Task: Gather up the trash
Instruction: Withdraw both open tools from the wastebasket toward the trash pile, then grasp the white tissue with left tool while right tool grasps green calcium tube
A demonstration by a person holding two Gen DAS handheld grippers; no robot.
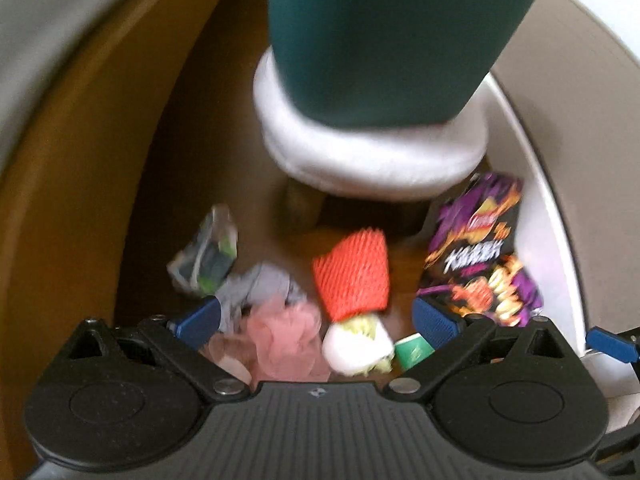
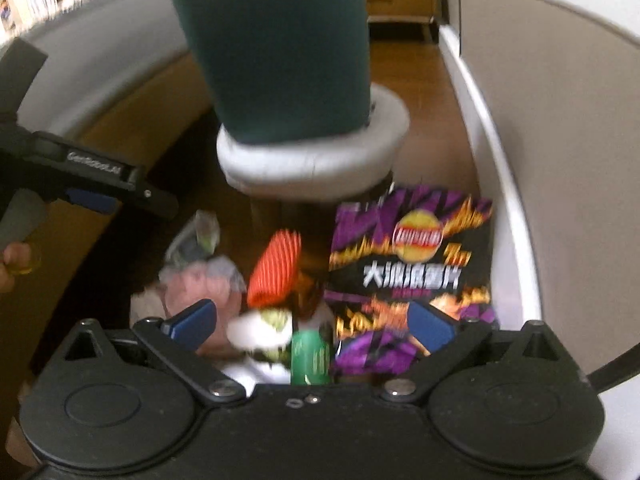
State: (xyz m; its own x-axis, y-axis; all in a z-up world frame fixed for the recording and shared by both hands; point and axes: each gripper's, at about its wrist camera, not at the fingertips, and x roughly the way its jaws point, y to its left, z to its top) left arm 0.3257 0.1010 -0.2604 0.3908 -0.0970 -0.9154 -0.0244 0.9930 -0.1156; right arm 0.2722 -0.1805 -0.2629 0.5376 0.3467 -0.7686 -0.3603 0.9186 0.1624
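Both grippers, left gripper [image 1: 318,318] and right gripper [image 2: 312,326], are hovering spread and empty over litter before the stool [image 1: 372,152]; next, probably closing on the chip bag [image 2: 412,264]

Two hand-held grippers, both gaping

Left gripper [image 1: 316,320] and right gripper [image 2: 312,326] are pointing downward, jaws spread wide, gripping nothing.

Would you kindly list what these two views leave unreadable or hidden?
- Green cup: left wrist view, partly behind the left gripper.
- Crumpled wrapper: both views, print lost to motion blur.
- Chip bag: right wrist view, bottom covered by the right gripper.
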